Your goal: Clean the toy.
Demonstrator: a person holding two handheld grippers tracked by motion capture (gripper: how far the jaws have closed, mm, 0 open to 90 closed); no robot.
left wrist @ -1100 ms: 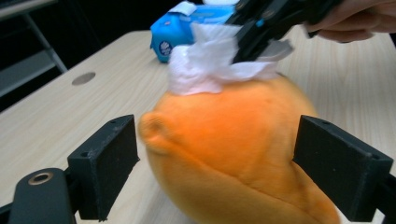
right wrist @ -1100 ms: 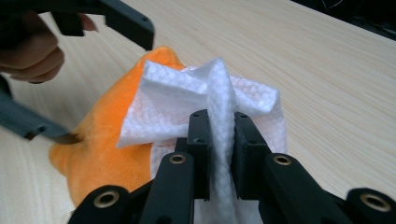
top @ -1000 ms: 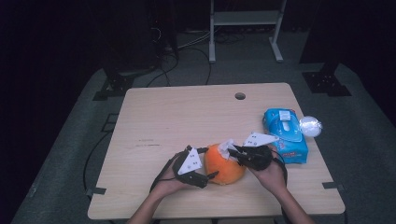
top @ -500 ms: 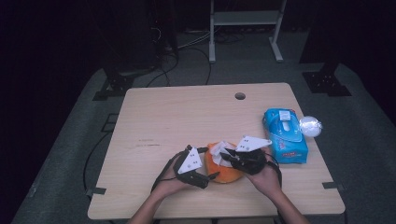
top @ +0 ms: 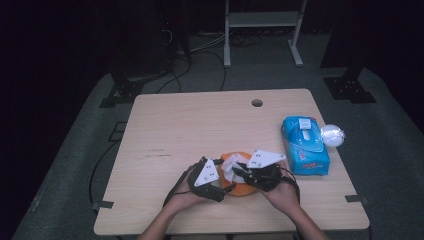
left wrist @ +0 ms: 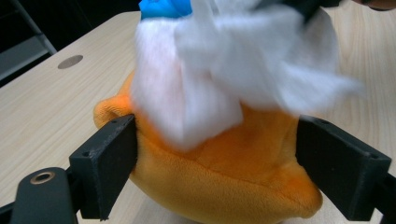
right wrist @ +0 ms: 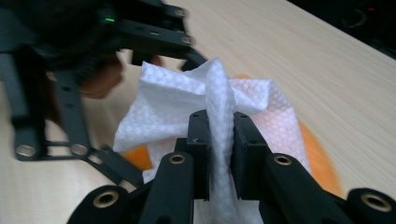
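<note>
An orange plush toy [top: 241, 190] lies near the table's front edge. My left gripper [top: 223, 179] has its jaws on either side of the plush toy [left wrist: 224, 172]; they have just been closing a little, and both pads press into its flanks. My right gripper [top: 239, 171] comes in from the right, shut on a bunched fold of a white wipe [right wrist: 219, 107]. The wipe [left wrist: 233, 70] drapes over the top of the toy and looks blurred in the left gripper view. My left gripper [right wrist: 70, 70] stands just beyond the wipe in the right gripper view.
A blue pack of wipes [top: 305, 145] lies to the right of my hands, with a white crumpled ball [top: 332, 135] at the table's right edge. A round cable hole [top: 257, 103] sits near the wooden table's [top: 190, 125] far edge.
My right gripper has carried the wipe leftward onto the orange toy, so less of the toy shows from above. The left gripper has stayed where it was around the toy.
</note>
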